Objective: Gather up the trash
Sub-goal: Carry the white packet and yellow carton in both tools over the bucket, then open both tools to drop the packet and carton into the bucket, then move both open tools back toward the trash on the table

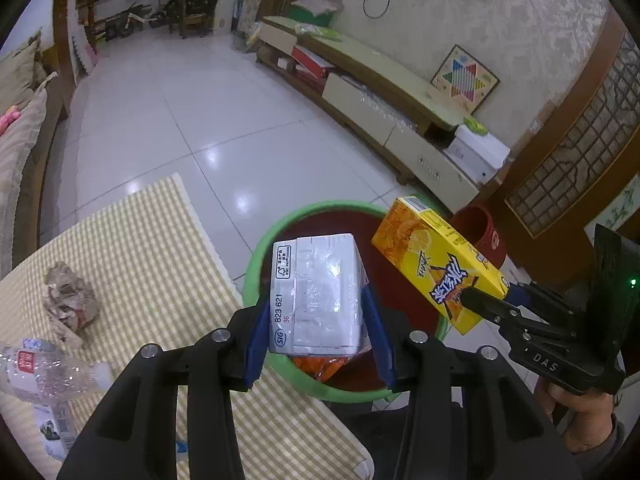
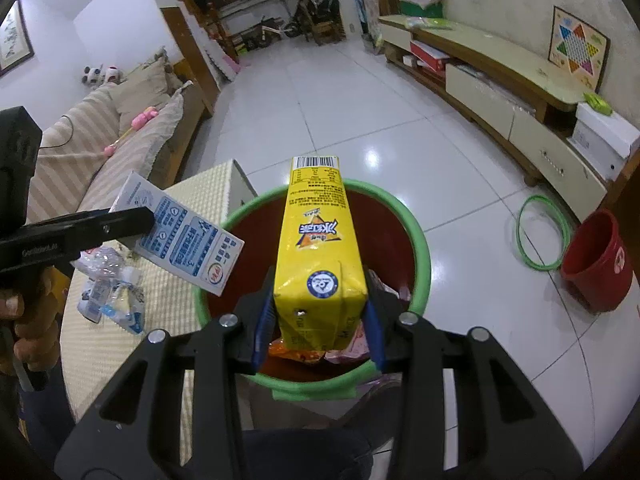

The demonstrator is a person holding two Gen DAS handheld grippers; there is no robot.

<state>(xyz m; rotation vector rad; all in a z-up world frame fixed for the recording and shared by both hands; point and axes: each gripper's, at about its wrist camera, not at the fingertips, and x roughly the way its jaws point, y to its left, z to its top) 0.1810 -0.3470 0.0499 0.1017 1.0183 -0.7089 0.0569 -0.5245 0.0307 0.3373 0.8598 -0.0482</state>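
Note:
My left gripper [image 1: 318,334] is shut on a white milk carton [image 1: 320,296], held over the green-rimmed red bin [image 1: 256,256]. My right gripper [image 2: 318,330] is shut on a yellow drink carton [image 2: 318,256], also above that bin [image 2: 416,240]. In the left wrist view the yellow carton [image 1: 432,256] and the right gripper [image 1: 486,306] hang at the bin's right side. In the right wrist view the milk carton [image 2: 180,236] hovers at the bin's left edge. Orange wrappers [image 1: 324,366] lie inside the bin.
A checked yellow table [image 1: 160,248] holds a crumpled paper wad [image 1: 70,304] and a crushed clear bottle [image 1: 44,372]. A second red bucket [image 2: 596,260] and a loose green ring [image 2: 542,232] rest on the tiled floor. A low cabinet [image 1: 384,104] lines the wall; a sofa [image 2: 100,140] stands left.

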